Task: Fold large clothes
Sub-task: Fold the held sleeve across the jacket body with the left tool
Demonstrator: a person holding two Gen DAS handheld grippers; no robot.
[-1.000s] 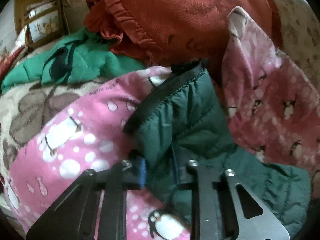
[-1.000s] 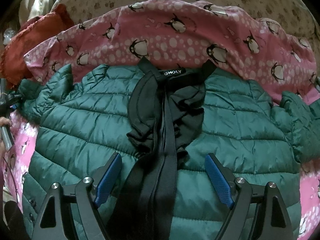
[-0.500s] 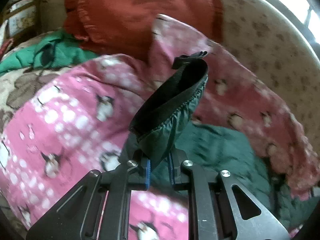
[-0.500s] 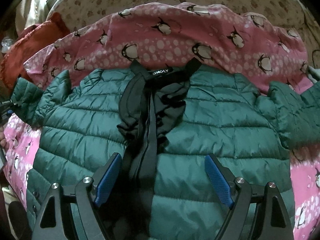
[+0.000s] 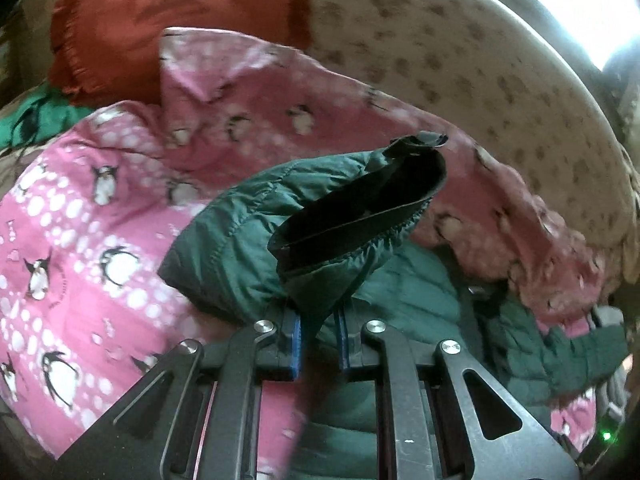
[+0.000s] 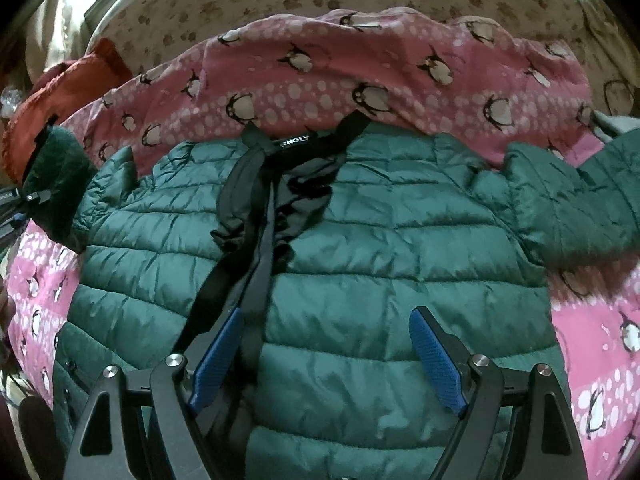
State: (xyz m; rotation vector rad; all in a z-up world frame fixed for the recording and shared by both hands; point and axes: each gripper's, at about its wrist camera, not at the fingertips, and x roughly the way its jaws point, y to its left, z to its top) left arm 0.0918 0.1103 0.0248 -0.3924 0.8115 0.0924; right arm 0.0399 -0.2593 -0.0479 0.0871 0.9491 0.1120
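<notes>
My left claw (image 5: 319,340) grips the jacket (image 6: 340,272) sleeve cuff (image 5: 360,216), raised; right claw (image 6: 328,356) gapes above the jacket's chest. Fold probably just starting; other sleeve (image 6: 576,196) and body remain unfolded.

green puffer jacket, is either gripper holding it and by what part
The left gripper is shut on the green puffer jacket, pinching the sleeve just behind its black cuff. The right gripper is open, holding nothing.

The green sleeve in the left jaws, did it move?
Yes. The sleeve went up and across, from beside the red cushion to over the pink blanket.
</notes>
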